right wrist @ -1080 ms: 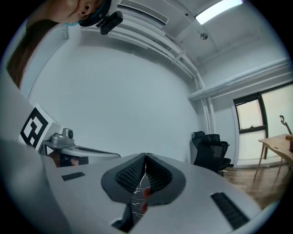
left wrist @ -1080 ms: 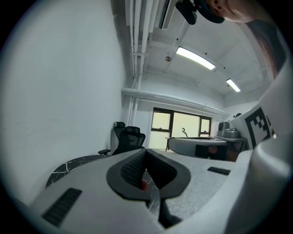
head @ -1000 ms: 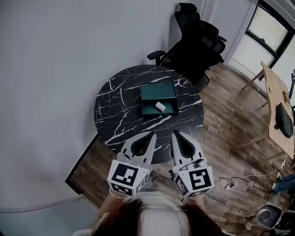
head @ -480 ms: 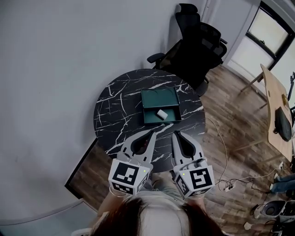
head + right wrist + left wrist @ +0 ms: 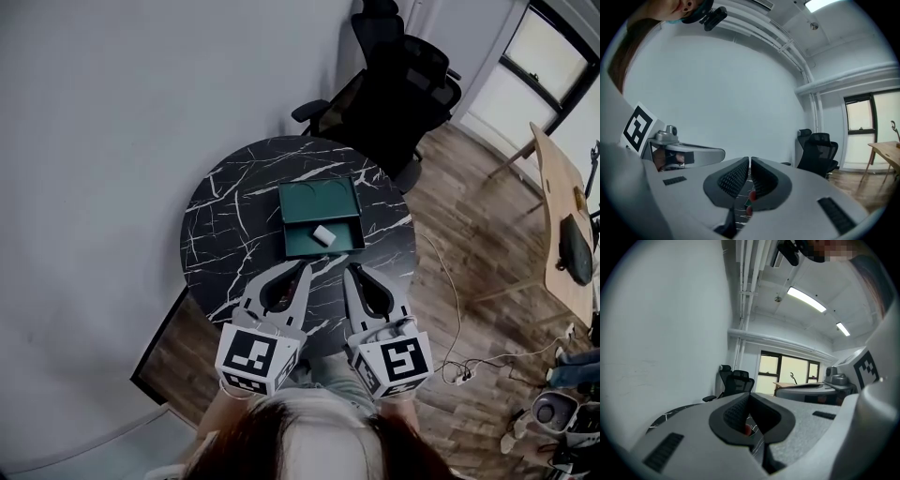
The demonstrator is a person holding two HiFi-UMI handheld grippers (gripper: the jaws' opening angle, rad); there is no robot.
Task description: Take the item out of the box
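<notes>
While your left gripper (image 5: 306,268) and right gripper (image 5: 350,270) hang pressed shut and empty just short of the open dark-green rectangular box (image 5: 315,199), spread one before reaching for its small white block (image 5: 323,234).

White item (image 5: 323,234) in green box (image 5: 317,199): too small to be identified. Tabletop (image 5: 225,216) near rim hidden by left hand-held gripper (image 5: 306,269), right hand-held gripper (image 5: 349,272). Desk (image 5: 559,202) cut off at right edge.

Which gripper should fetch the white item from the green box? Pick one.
The left gripper, narrowly: its tip looks slightly nearer the white item than the right gripper; both are shut, empty.
</notes>
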